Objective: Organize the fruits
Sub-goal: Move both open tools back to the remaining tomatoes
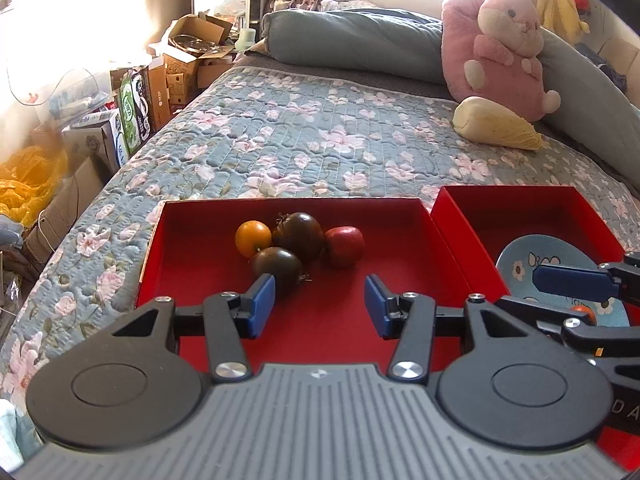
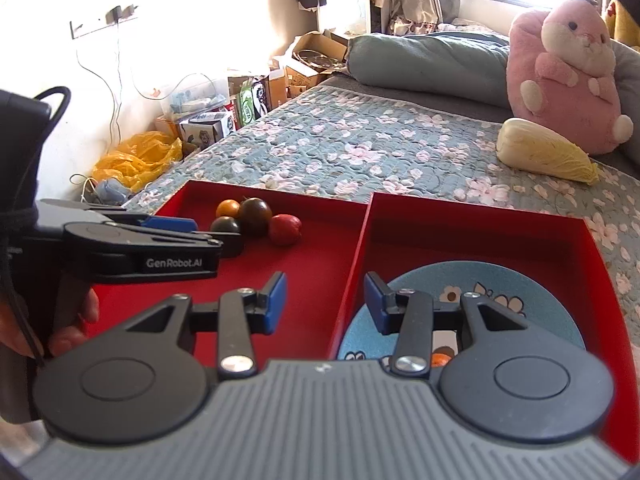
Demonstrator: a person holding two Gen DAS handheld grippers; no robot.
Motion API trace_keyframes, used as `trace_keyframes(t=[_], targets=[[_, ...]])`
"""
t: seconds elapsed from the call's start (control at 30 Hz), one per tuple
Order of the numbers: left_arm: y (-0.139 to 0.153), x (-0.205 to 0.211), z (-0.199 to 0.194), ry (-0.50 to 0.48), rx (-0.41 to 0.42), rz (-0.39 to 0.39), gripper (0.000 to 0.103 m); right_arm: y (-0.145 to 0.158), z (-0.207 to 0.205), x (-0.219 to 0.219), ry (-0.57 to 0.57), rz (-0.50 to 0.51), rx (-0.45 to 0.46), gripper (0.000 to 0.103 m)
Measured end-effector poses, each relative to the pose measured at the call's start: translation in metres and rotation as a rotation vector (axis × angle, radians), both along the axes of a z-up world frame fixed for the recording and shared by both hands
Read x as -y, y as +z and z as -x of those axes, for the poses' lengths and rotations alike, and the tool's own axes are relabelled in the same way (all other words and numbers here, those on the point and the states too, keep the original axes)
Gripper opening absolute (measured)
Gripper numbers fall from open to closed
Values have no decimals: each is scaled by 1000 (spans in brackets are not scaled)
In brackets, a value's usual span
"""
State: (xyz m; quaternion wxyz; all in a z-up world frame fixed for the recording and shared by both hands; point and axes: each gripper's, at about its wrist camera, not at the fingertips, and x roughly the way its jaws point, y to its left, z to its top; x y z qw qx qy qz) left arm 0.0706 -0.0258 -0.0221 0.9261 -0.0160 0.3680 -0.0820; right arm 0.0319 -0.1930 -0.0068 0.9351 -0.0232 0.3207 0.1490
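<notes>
Two red trays side by side on a floral quilt point(image 1: 304, 128), the left red tray point(image 1: 192, 276) taken as the landmark. Clustered near its far wall, touching one another: an orange tomato point(image 1: 253, 237), a large dark tomato point(image 1: 299, 235), a smaller dark tomato point(image 1: 277, 265) and a red tomato point(image 1: 344, 245). Hovering over its near floor, the left gripper point(image 1: 320, 306), blue pads wide apart, holding nothing. Just beyond its right wall, in the right red tray point(image 2: 520, 232), a blue cartoon plate point(image 2: 516, 292) with a small orange fruit point(image 2: 441, 359) partly hidden by the right gripper point(image 2: 325, 305), likewise spread open and empty. Farther off to the right, a napa cabbage point(image 1: 496, 124) beside a pink plush toy point(image 1: 504, 48).
</notes>
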Motion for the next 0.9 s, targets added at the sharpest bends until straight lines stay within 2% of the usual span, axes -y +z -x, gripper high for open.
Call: trace_keyframes(t=[0.13, 0.2, 0.33, 0.43, 0.77, 0.9], targets=[[-6, -4, -6, 29, -20, 6, 56, -2, -10, -18, 59, 45, 2, 46], [-6, -11, -10, 88, -22, 8, 56, -4, -15, -27, 87, 66, -7, 46], [-5, -35, -16, 200, -52, 87, 56, -7, -30, -41, 116, 92, -26, 46], [-6, -40, -19, 241, -66, 66, 56, -9, -47, -48, 105, 85, -43, 46], [-22, -49, -25, 292, -166, 102, 56, -29, -107, -55, 12, -16, -184, 45], [-26, -50, -26, 299, -190, 99, 56, -36, -117, -62, 21, -9, -208, 45]])
